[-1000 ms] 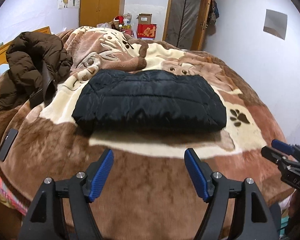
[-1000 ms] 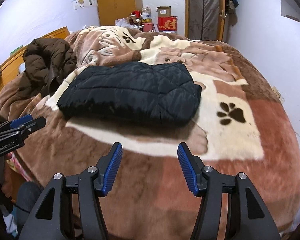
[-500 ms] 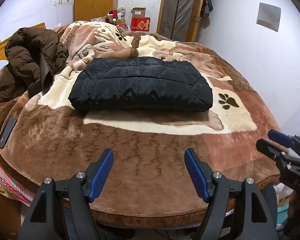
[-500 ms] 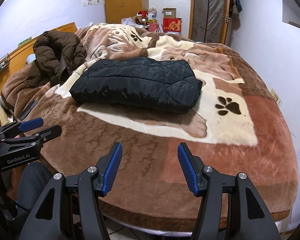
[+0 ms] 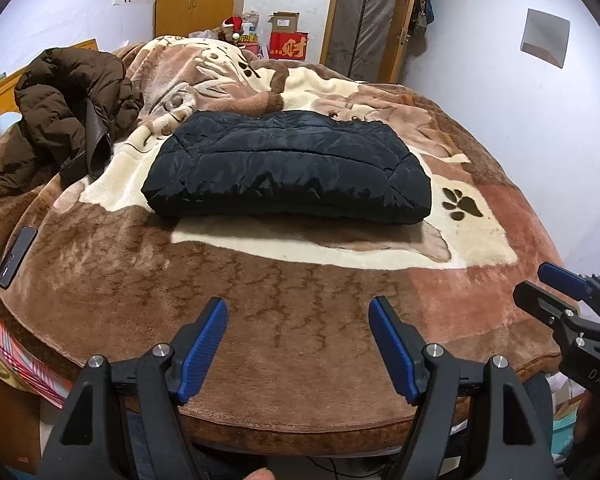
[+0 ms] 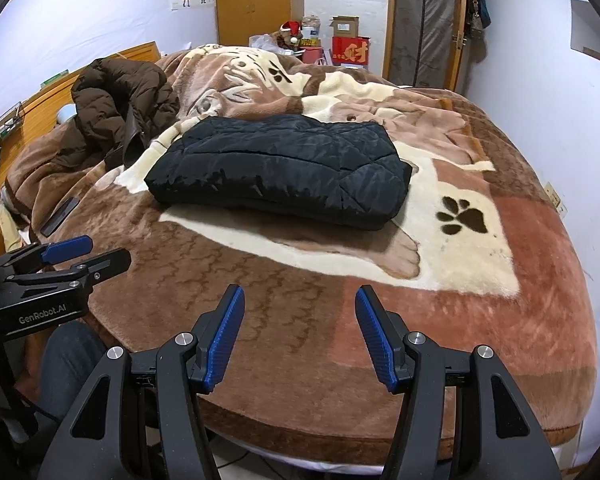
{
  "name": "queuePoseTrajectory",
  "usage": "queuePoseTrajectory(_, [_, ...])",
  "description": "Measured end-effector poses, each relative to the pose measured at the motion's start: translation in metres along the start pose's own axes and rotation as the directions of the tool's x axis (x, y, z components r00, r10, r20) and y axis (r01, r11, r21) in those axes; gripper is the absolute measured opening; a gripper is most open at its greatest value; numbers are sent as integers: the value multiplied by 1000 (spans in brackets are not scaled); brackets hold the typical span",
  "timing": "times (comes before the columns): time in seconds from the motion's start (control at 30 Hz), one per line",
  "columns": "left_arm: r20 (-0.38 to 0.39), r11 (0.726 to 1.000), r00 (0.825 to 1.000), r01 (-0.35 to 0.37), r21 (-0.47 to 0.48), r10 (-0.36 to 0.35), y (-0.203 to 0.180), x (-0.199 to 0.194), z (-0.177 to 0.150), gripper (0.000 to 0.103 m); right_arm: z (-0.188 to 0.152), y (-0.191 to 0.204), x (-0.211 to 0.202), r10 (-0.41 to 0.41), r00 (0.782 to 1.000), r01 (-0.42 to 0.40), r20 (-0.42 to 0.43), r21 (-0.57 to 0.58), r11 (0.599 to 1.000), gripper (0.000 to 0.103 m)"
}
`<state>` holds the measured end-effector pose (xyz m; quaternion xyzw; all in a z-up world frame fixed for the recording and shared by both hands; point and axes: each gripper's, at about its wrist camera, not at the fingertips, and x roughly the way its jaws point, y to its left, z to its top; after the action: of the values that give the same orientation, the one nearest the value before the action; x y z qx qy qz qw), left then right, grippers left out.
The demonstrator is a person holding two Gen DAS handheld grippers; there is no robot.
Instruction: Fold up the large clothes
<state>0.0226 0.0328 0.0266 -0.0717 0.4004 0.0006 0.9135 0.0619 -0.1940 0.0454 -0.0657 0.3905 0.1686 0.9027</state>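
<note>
A black quilted jacket lies folded into a flat rectangle in the middle of the bed. A brown puffer coat sits crumpled at the far left of the bed. My left gripper hangs open over the bed's near edge, well short of the black jacket, with nothing between its blue pads. My right gripper is open and empty too, also back at the near edge. Each gripper shows in the other's view: the right gripper at the right edge, the left gripper at the left.
A brown and cream fleece blanket with paw prints covers the bed. A dark phone lies near the left edge. Boxes, a wooden wardrobe and a door stand beyond the bed. A person's knee shows at lower left.
Both grippers have drawn back from the black jacket toward the bed's near edge, so the bed edge and floor now show. The jacket has not moved. Both jaws kept the same width.
</note>
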Motion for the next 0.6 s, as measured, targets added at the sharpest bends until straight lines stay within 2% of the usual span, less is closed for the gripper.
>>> queuePoseTrajectory(0.6, [-4, 1000, 1000, -6, -1, 6, 2, -3, -3, 75, 0, 3, -2, 6, 1000, -6, 1, -7, 1000, 58])
